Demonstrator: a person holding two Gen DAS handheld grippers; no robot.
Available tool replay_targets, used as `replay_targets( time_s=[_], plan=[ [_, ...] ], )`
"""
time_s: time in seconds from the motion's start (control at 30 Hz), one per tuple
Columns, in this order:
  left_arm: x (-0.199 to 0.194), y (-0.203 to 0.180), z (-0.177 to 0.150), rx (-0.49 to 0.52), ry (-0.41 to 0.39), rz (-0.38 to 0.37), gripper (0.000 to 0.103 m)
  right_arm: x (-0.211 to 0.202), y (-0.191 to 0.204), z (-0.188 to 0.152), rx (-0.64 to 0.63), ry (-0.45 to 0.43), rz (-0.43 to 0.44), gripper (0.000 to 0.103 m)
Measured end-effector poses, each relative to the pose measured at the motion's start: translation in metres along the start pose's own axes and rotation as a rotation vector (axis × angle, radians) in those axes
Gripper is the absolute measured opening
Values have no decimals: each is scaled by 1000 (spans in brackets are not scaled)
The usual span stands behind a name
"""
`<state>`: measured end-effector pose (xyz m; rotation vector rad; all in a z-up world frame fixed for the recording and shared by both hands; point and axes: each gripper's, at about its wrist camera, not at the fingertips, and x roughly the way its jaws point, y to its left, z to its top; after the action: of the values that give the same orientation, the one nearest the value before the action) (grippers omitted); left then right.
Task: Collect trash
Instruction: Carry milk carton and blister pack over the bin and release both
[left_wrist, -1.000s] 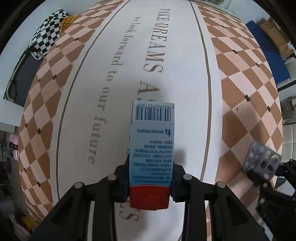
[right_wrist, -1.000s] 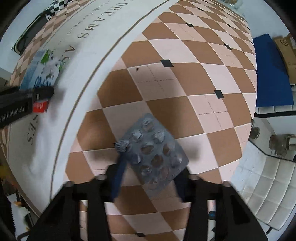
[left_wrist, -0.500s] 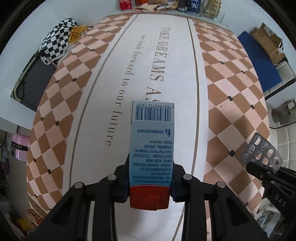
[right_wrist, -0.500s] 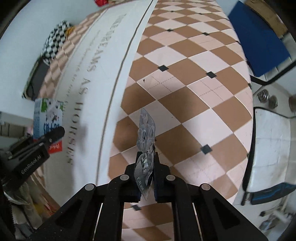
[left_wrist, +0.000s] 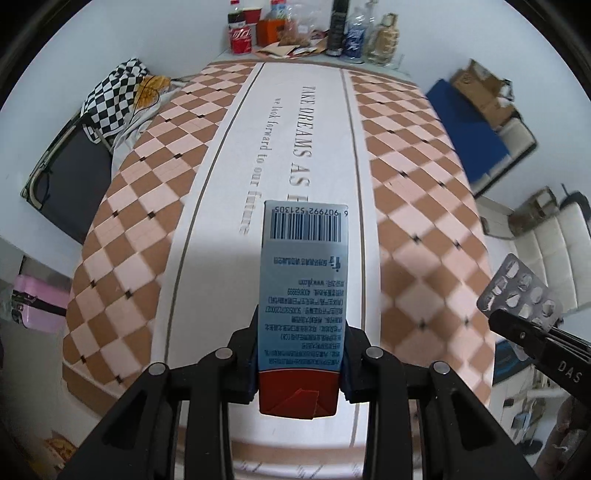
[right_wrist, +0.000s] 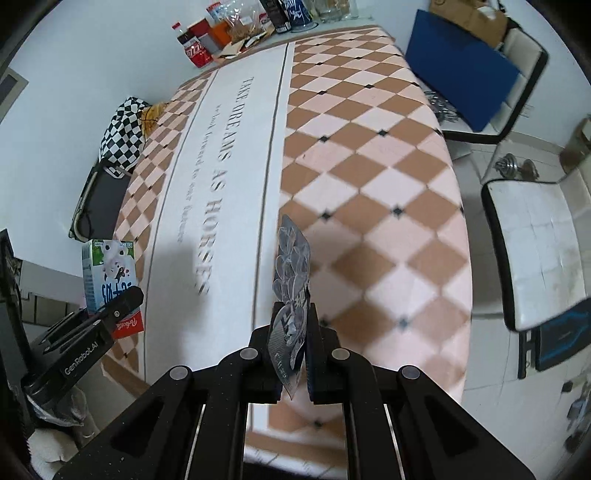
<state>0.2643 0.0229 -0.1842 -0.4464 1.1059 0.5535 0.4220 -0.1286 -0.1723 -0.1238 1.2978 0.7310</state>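
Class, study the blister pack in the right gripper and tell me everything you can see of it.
The blister pack is a thin silvery foil sheet with rows of round pockets, several looking crushed or emptied. The right gripper is shut on its lower end, so it stands on edge, pointing away from the camera, above the checked tablecloth and clear of it. The left wrist view shows its bubbled face. Only the gripper's pads touch it.

A home dining room: a counter under a checked tablecloth (left_wrist: 155, 206), drink bottles (left_wrist: 240, 35) at its far end, white padded chairs (right_wrist: 532, 240) beside it
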Motion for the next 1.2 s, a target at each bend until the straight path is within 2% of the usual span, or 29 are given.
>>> replay_targets(
  time_s=[0.03, 0.27, 0.4, 0.53, 0.6, 0.7, 0.87, 1.0, 1.07, 1.2],
  plan=[
    [-5, 3, -8, 11, -2, -8, 29, -3, 3, -10, 4, -7, -3, 9],
    [-40, 39, -106, 119, 28, -70, 29, -30, 31, -149, 120, -47, -24, 9],
    [-40, 60, -162, 142, 98, -94, 29, -22, 44, -237, 180, 6, -24, 9],
    [-21, 79, -217, 126, 202, -114, 29, 0, 48, -306, 220, 90, -23, 9],
    [3, 88, -245, 92, 281, -131, 29, 21, 45, -343, 245, 150, -22, 9],
    [41, 95, -272, 52, 364, -158, 29, 59, 33, -381, 279, 224, -19, 9],
    [141, 99, -298, 7, 464, -168, 29, 141, 4, -418, 328, 309, -23, 9],
    [223, 99, -305, -26, 513, -181, 29, 218, -27, -432, 377, 349, -13, 9],
    [265, 97, -309, -34, 551, -209, 30, 252, -38, -428, 387, 355, -5, 9],
    [320, 103, -319, -62, 607, -224, 32, 310, -52, -418, 386, 364, 24, 9]
  ],
)
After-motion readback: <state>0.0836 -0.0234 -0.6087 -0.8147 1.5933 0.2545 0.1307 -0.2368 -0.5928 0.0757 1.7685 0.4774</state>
